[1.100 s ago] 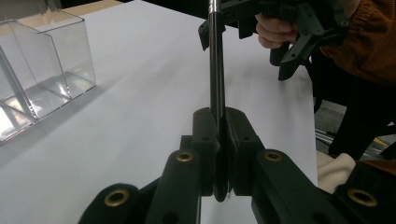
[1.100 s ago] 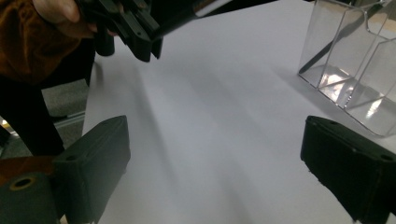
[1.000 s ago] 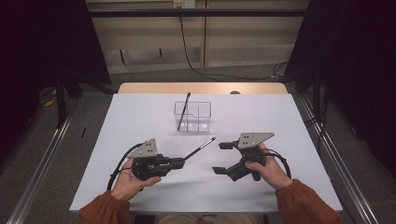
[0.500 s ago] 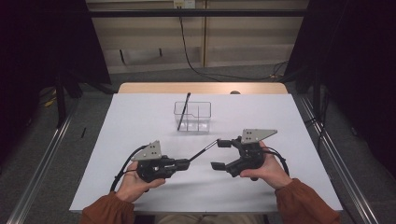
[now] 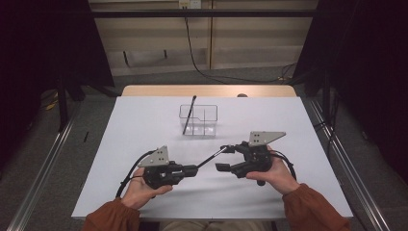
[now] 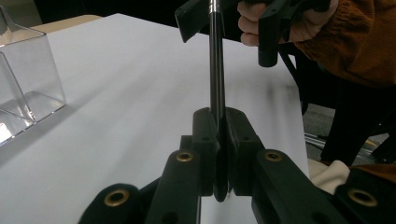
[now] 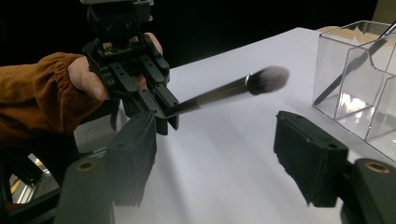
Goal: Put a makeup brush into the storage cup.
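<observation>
Near the table's front edge, the left gripper [image 5: 195, 169] clamps the handle of a makeup brush [image 5: 211, 157], whose bristles reach between the right gripper's [image 5: 224, 158] jaws, which have just been closing but stand apart. Toward the far edge, the clear divided box [image 5: 198, 120] holds one dark brush [image 5: 188, 114] leaning in its left compartment.

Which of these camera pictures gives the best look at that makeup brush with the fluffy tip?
The right gripper view: the makeup brush shows side-on, fluffy tip and handle, clamped in the left gripper. The left gripper view shows its dark handle running lengthwise, the tip hidden behind the right gripper. The high view shows a thin small line.
</observation>
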{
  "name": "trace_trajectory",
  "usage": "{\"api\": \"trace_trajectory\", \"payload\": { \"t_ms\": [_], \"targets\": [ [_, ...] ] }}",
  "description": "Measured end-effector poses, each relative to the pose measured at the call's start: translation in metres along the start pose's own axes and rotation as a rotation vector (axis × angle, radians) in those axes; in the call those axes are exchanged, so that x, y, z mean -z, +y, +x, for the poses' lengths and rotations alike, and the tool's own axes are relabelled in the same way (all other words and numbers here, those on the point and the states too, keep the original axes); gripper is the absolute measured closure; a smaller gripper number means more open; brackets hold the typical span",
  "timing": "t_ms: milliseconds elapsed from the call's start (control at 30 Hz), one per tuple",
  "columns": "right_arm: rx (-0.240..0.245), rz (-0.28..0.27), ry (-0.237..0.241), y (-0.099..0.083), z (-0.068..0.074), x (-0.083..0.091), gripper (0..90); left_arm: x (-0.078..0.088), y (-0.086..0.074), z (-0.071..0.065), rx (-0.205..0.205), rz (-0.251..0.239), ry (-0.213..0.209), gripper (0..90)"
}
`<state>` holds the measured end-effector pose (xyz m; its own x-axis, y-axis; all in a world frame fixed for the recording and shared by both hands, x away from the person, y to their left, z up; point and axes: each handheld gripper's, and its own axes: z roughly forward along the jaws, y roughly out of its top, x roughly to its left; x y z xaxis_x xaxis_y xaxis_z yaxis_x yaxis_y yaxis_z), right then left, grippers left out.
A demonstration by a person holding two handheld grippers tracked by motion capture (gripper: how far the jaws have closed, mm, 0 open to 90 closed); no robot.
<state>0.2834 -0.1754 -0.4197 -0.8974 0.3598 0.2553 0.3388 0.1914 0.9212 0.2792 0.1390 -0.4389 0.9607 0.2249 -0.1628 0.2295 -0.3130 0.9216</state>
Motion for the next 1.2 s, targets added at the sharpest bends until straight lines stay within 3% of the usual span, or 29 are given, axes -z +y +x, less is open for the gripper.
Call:
{"api": "trace_trajectory", "payload": {
  "t_ms": [233, 667, 1200],
  "targets": [
    [0.001, 0.004, 0.0, 0.004, 0.0, 0.0, 33.8, -0.003, -0.001, 0.0, -0.005, 0.003, -0.001, 83.9],
    [-0.015, -0.013, 0.034, 0.005, -0.003, 0.0, 60.5, -0.005, -0.002, 0.0, -0.006, 0.018, -0.003, 83.9],
    [-0.051, -0.032, 0.061, 0.006, -0.004, 0.0, 76.6, -0.012, -0.005, 0.0, -0.019, 0.059, -0.005, 83.6]
  ]
}}
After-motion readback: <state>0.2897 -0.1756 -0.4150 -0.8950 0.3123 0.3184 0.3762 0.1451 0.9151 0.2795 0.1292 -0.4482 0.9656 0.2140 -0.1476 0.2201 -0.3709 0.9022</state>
